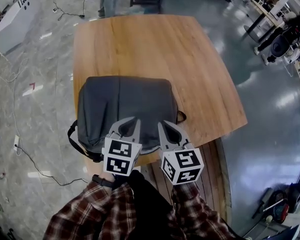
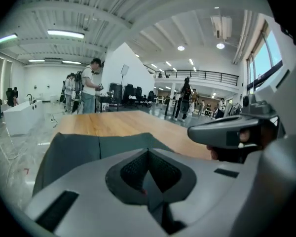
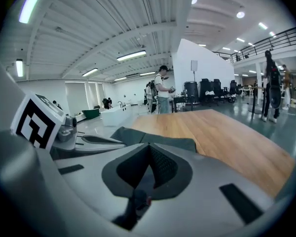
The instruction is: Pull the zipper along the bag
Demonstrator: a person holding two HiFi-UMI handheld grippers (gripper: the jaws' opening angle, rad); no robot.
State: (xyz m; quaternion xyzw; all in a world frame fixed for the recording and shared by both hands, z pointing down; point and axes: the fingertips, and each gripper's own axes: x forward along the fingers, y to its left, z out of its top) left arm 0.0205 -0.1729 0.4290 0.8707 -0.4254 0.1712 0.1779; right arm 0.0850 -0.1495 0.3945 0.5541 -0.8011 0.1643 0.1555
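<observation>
A dark grey bag (image 1: pixel 125 101) lies flat on the wooden table (image 1: pixel 155 44), close to its near edge. Its zipper cannot be made out in any view. My left gripper (image 1: pixel 134 120) hangs over the bag's near edge, jaws shut with nothing between them. My right gripper (image 1: pixel 163 124) is beside it to the right, also shut and empty. In the left gripper view the closed tips (image 2: pixel 148 152) point across the bag (image 2: pixel 79 154), with the right gripper (image 2: pixel 227 132) alongside. In the right gripper view the closed tips (image 3: pixel 149 146) face the bag (image 3: pixel 158 139).
A carry strap (image 1: pixel 75 139) hangs off the bag's left side past the table edge, and a small loop (image 1: pixel 181 116) sticks out on its right. Cables (image 1: pixel 35 169) trail on the floor at left. People (image 2: pixel 91 85) stand beyond the table's far end.
</observation>
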